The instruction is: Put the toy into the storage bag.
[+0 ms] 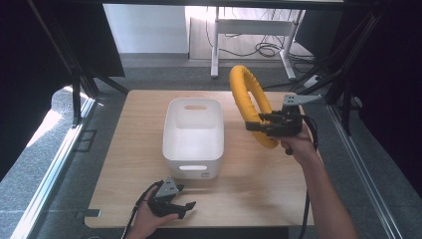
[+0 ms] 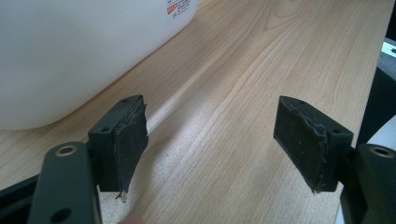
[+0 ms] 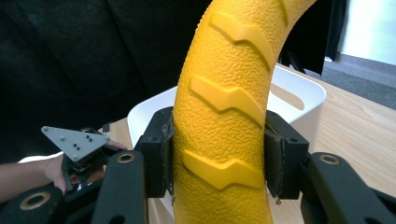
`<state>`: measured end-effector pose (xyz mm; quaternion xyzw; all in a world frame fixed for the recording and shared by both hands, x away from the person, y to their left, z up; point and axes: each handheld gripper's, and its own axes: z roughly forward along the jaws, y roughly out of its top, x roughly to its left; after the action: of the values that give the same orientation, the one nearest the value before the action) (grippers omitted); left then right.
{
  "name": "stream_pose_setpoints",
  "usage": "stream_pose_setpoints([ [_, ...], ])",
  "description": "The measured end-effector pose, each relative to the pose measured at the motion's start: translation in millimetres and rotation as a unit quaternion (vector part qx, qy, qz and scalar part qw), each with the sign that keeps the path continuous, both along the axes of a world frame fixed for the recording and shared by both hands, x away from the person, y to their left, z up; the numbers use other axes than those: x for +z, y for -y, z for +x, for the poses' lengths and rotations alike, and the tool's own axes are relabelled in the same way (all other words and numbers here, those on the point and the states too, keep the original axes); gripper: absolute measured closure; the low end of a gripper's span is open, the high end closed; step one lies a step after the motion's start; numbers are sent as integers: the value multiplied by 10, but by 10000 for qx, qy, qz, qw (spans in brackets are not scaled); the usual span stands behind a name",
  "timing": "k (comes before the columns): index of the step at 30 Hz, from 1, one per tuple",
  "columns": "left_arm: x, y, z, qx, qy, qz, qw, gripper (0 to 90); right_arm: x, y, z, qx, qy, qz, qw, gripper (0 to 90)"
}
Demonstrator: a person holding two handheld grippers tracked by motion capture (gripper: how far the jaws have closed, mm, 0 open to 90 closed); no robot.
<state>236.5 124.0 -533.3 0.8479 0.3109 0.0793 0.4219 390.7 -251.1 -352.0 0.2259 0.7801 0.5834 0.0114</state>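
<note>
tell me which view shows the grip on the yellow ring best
The right gripper view: the yellow ring fills the gap between the fingers, both pads pressed on its ridged surface. The high view shows the whole ring held upright beside the white bin by the right gripper, but the contact is small there.

A wooden table (image 1: 249,194) fills the frame's centre — beyond it, at the top, a white desk frame (image 1: 215,45) stands over tangled cables (image 1: 266,49) on grey floor.
</note>
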Motion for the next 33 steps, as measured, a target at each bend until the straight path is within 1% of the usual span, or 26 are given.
stream_pose_setpoints([
  [3, 5, -6, 0, 10, 10, -14, 10000, 260, 22, -27, -14, 21, 38, 25, 10000, 518],
  [10, 5, -7, 1, 14, 11, 7, 10000, 260, 22, -68, -32, 53, 41, 29, 10000, 518],
  [15, 2, -4, 4, 5, 11, 18, 10000, 259, 46, -91, -49, 96, 55, 114, 9999, 517],
  [21, -1, 1, 3, 1, 7, 35, 10000, 259, 111, -149, -80, 123, 126, 167, 9997, 517],
  [24, -8, 10, 3, -7, -7, 36, 10000, 259, 165, -193, -93, 181, 180, 254, 9994, 517],
  [29, -7, 13, 0, -1, -14, 42, 10000, 259, 226, -244, -120, 219, 186, 319, 9991, 517],
  [31, -10, 18, 0, -12, -22, 41, 10000, 259, 275, -296, -147, 286, 269, 333, 9987, 517],
  [33, -11, 21, 0, -14, -26, 47, 10000, 259, 297, -324, -157, 316, 278, 352, 9985, 517],
])
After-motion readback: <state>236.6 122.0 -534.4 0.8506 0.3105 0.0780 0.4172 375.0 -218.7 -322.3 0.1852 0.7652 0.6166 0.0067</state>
